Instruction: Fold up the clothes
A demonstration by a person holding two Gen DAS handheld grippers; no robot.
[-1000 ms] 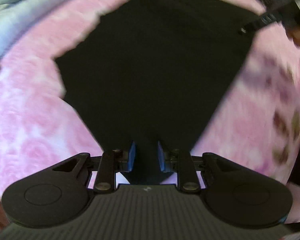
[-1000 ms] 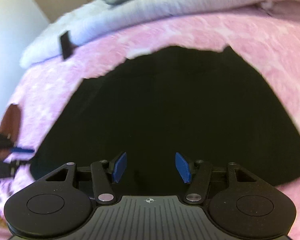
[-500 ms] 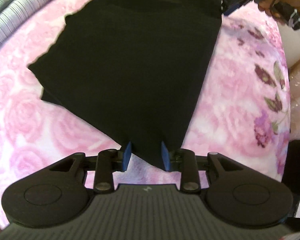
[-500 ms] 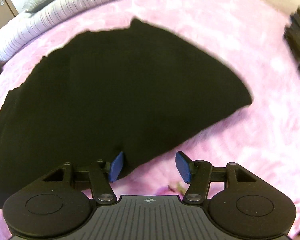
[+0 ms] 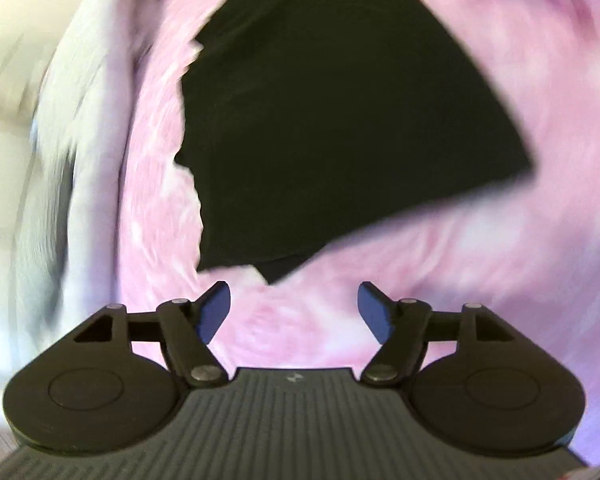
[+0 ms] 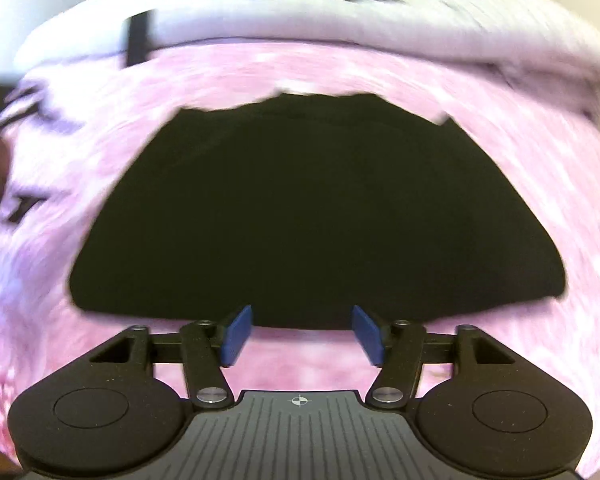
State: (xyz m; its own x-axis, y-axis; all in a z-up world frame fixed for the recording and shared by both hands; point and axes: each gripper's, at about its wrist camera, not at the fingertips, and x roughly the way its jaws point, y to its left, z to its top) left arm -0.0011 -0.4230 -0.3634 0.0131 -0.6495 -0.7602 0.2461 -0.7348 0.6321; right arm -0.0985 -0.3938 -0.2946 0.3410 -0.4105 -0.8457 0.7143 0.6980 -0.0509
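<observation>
The black garment (image 5: 340,128) lay flat on the pink bedspread (image 5: 520,260), filling the centre and upper part of the left wrist frame, one corner reaching down toward the lower middle. The left gripper (image 5: 294,312) stood with its blue pads (image 5: 214,310) wide apart, empty, just short of that corner. A white quilt (image 5: 88,128) ran along the left edge. In the right wrist frame the garment (image 6: 312,216) spread across the centre. The right gripper (image 6: 300,334) was also apart and empty, its pads at the cloth's near edge; whether they touched it could not be told. Both views were blurred.
</observation>
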